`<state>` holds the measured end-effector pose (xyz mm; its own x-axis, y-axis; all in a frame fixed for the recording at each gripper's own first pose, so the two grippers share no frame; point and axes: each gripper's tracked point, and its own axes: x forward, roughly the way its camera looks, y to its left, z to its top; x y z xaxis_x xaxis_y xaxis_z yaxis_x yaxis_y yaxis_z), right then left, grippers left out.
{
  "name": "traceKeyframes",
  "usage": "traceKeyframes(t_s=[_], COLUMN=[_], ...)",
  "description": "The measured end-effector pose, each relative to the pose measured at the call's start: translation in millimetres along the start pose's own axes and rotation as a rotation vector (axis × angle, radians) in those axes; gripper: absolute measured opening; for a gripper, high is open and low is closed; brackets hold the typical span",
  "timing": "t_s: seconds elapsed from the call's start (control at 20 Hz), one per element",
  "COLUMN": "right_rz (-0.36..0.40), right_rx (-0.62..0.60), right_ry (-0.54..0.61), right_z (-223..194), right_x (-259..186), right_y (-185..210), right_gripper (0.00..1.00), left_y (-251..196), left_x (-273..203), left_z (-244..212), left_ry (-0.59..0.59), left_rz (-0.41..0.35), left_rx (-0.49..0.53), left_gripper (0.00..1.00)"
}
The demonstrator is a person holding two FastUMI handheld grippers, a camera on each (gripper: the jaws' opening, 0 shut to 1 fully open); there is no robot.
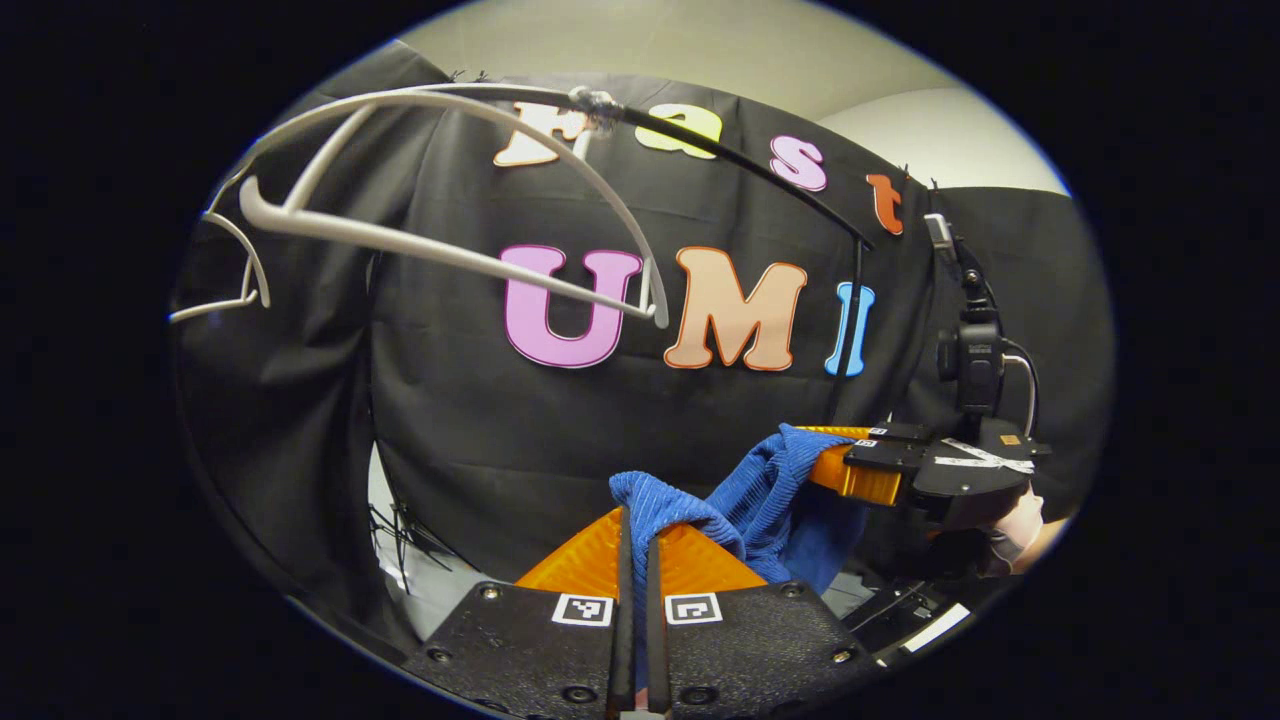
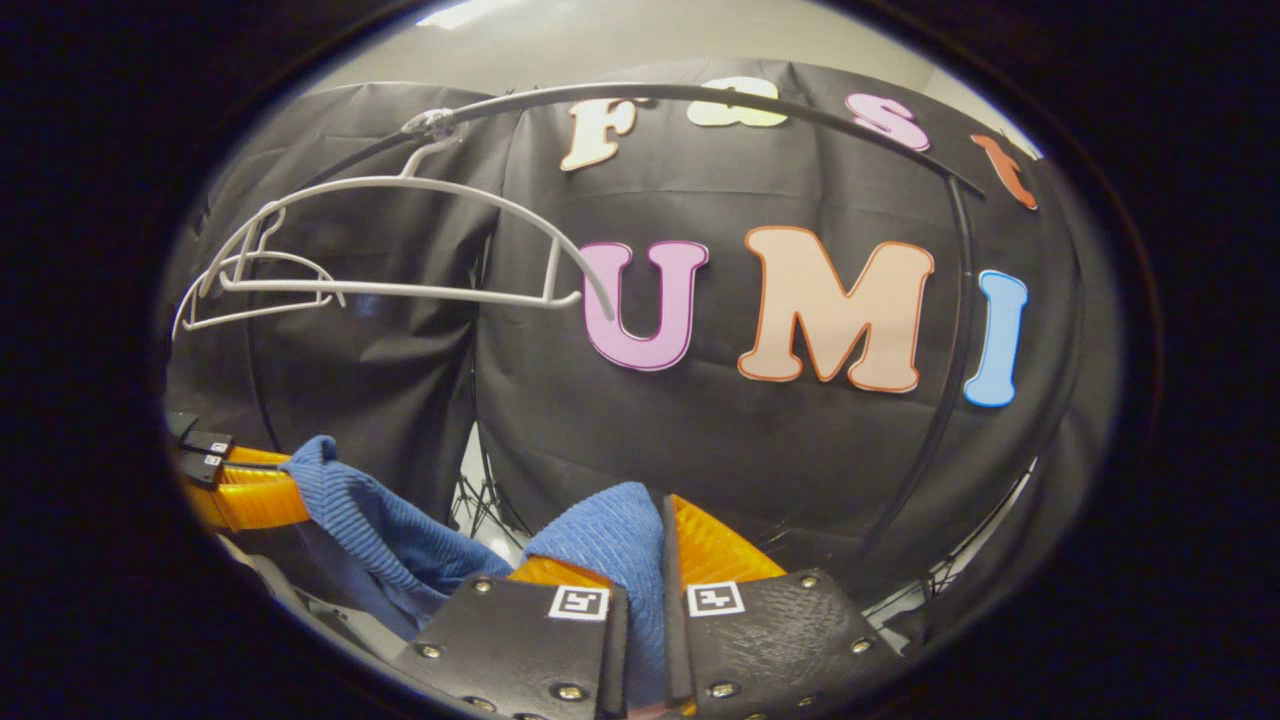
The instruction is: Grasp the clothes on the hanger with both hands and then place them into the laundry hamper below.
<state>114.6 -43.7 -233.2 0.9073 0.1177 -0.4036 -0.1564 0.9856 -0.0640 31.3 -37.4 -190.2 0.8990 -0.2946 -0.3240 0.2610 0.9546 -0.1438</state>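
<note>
With the blue garment (image 1: pixel 745 500) already below the bare white hanger (image 1: pixel 420 240), clamped in both the left hand-held gripper (image 1: pixel 640 530) and the right hand-held gripper (image 2: pixel 662 540), lower both together, keeping the cloth bunched between them.

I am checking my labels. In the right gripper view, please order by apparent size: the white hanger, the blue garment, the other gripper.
1. White hanger, widest.
2. Blue garment; it looks big partly because it is near the camera.
3. Left gripper, clearly smallest, partly cut at the edge.
</note>
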Motion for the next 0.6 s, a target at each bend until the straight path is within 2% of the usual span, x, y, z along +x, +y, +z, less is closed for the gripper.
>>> traceKeyframes(t_s=[0.6], right_rz=[0.012], right_rx=[-0.003], right_ry=[0.182], right_z=[-91], right_x=[3], right_y=[2], right_gripper=[0.15], left_y=[2], left_x=[28], left_z=[-67], left_ry=[0.204], left_rz=[-0.004], left_rx=[0.016], left_gripper=[0.06])
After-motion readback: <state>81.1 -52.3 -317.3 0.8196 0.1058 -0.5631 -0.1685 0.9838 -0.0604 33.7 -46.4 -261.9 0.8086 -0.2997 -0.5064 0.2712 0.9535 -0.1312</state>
